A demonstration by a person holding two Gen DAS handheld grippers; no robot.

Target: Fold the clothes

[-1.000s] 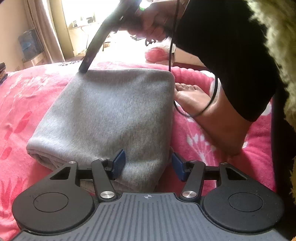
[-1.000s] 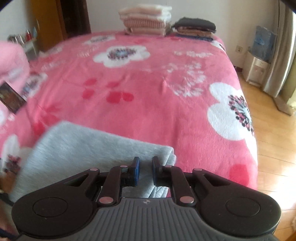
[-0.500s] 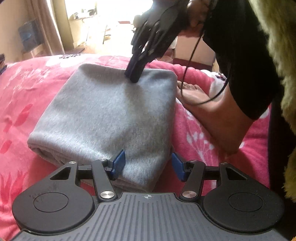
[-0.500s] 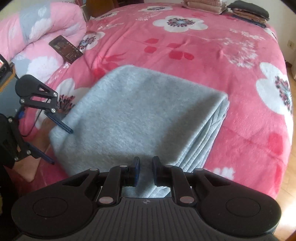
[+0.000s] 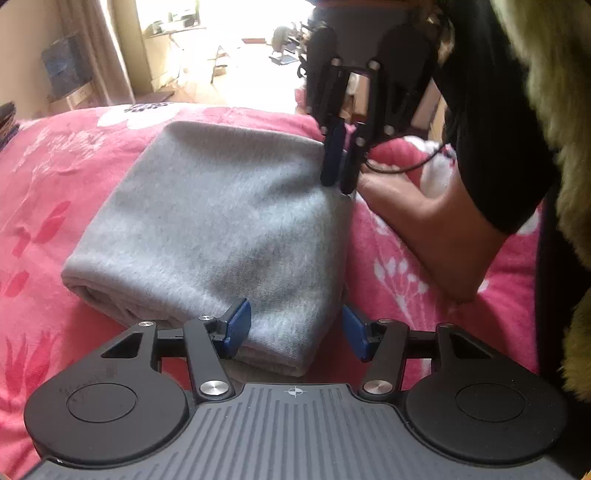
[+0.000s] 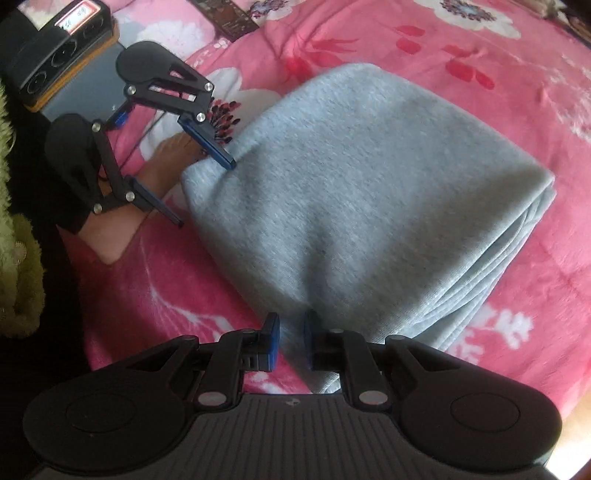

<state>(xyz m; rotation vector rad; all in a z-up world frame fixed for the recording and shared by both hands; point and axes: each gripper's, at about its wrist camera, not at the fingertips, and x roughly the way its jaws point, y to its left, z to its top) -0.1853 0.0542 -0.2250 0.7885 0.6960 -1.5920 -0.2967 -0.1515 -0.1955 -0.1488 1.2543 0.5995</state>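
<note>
My left gripper [image 5: 293, 328], half open, straddles the garment's [image 5: 221, 221] near corner, cloth running toward 12 o'clock; my right gripper [image 6: 291, 345] pinches the far corner.

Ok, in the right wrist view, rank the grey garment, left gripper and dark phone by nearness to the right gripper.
1. Grey garment: at the right gripper's fingertips.
2. Left gripper: upper left, at the garment's corner.
3. Dark phone: top edge, farthest.
</note>
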